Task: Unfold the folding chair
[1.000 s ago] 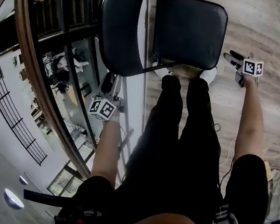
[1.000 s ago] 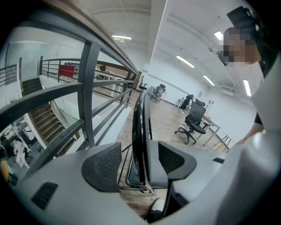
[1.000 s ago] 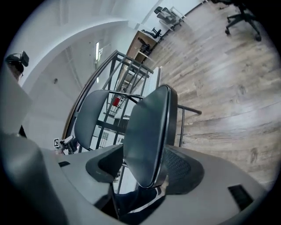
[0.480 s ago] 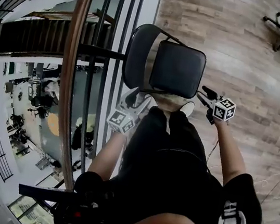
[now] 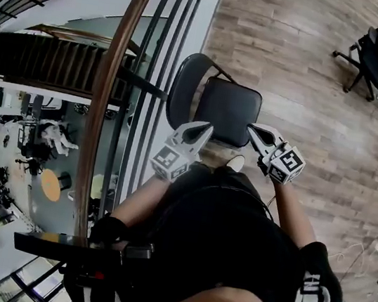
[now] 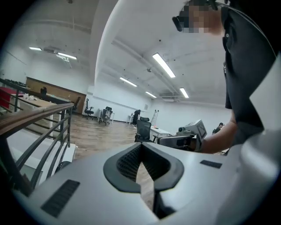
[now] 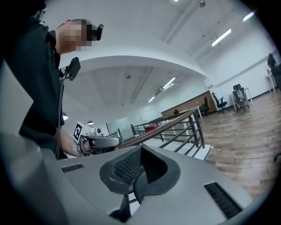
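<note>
Black padded folding chair (image 5: 227, 114) stands on the wood floor (image 5: 296, 57) beside the railing (image 5: 112, 99), seat flat, backrest on the railing side. Looks unfolded already, tho the legs are hidden under the seat, so can't confirm full spread. It lies below & ahead of both claws. Left claw (image 5: 204, 128) and right claw (image 5: 253, 130) have just closed, jaws together w/ nothing between them, above the seat's near edge. L is nearer the backrest, R nearer the seat's open side.
</note>
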`<state>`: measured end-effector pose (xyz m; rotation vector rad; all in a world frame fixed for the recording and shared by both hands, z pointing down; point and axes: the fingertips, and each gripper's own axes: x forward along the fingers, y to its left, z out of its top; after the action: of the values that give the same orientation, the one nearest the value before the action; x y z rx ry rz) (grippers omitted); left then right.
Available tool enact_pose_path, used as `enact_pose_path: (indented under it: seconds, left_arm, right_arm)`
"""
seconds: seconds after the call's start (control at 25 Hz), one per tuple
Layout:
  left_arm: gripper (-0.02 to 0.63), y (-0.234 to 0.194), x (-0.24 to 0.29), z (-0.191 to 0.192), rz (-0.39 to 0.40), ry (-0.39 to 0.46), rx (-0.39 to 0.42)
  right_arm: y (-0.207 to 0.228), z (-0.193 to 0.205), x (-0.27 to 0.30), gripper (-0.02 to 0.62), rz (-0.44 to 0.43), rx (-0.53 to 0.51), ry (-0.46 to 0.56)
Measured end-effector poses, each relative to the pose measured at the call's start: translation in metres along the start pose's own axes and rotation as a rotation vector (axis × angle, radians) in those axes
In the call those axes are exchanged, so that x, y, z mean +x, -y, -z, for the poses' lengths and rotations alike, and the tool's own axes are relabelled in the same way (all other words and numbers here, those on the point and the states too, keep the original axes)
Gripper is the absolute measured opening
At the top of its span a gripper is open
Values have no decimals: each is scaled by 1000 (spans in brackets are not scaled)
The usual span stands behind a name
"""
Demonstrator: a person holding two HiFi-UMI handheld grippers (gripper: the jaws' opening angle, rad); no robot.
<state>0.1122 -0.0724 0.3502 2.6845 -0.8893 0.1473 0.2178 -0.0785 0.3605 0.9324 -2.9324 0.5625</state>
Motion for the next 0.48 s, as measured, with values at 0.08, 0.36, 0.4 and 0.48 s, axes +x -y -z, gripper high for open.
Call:
enact_pose_path:
  seconds: [0.08, 0.36, 0.4, 0.48]
  left_arm:
    - [3, 2, -3, -10, 13, 20, 7]
    - [3, 12, -5, -49, 92, 94, 67]
    - [3, 15, -9, -53, 102, 102, 76]
    - [3, 18, -17, -59, 121, 109, 90]
  right_arm:
    - [-19, -19, 4, 8, -10, -63, 25]
    - [-58, -58, 18, 8, 43, -212, 59]
    - [-65, -62, 21, 8, 43, -220, 66]
    - [-77, -66, 25, 8, 37, -220, 75]
